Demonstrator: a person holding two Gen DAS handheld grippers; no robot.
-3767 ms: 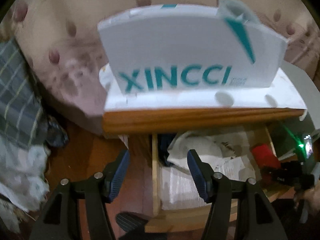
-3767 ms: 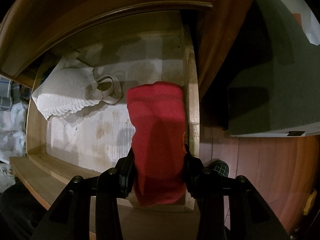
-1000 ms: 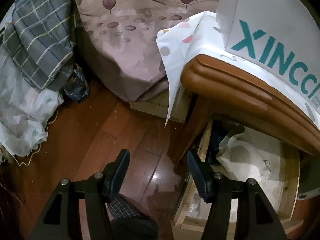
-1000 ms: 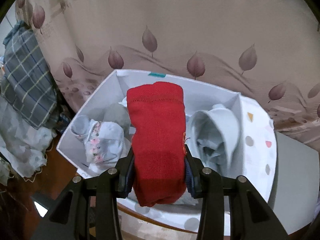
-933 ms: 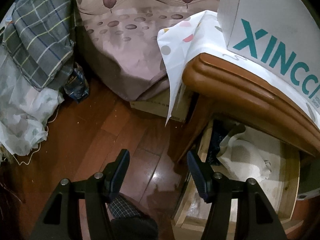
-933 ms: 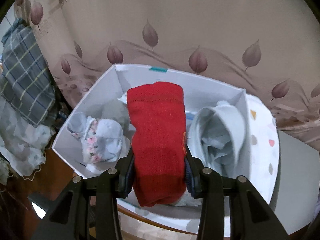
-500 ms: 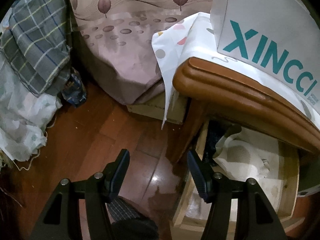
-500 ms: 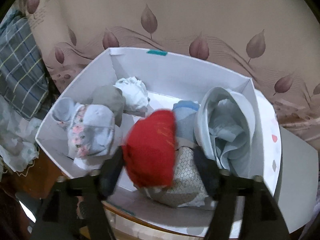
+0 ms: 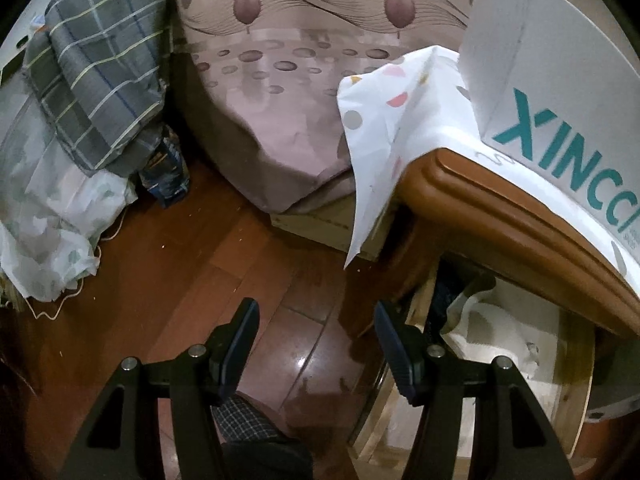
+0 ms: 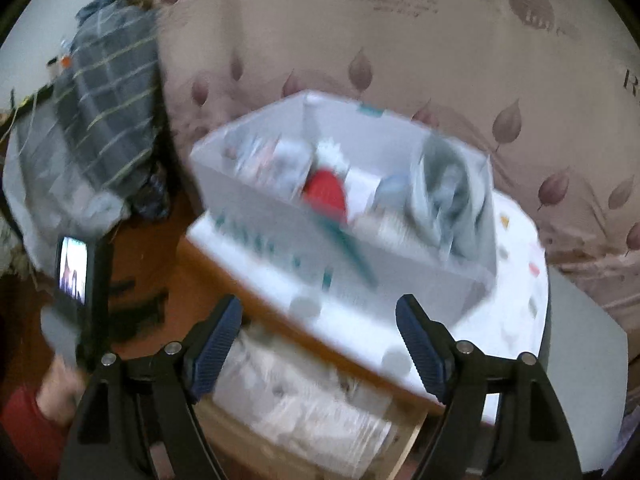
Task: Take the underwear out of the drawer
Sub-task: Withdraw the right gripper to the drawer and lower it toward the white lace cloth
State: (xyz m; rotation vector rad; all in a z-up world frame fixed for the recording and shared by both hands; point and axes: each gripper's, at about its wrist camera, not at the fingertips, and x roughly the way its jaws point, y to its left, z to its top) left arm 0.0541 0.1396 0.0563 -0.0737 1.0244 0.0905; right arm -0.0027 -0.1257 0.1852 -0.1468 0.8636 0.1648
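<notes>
We see white box (image 10: 400, 256) on wooden cabinet top, open drawer (image 10: 304, 412) just below box. Red underwear (image 10: 325, 191) lies inside box, w/ other clothes. Right gripper (image 10: 318, 336) in front of box, jaws opening, nothing btw them. Left gripper (image 9: 314, 332) beside drawer, half open, empty.

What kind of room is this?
Most likely a bedroom: a bed with a leaf-print sheet, a wooden nightstand with an open drawer beside it, and a box of folded underwear on top.
</notes>
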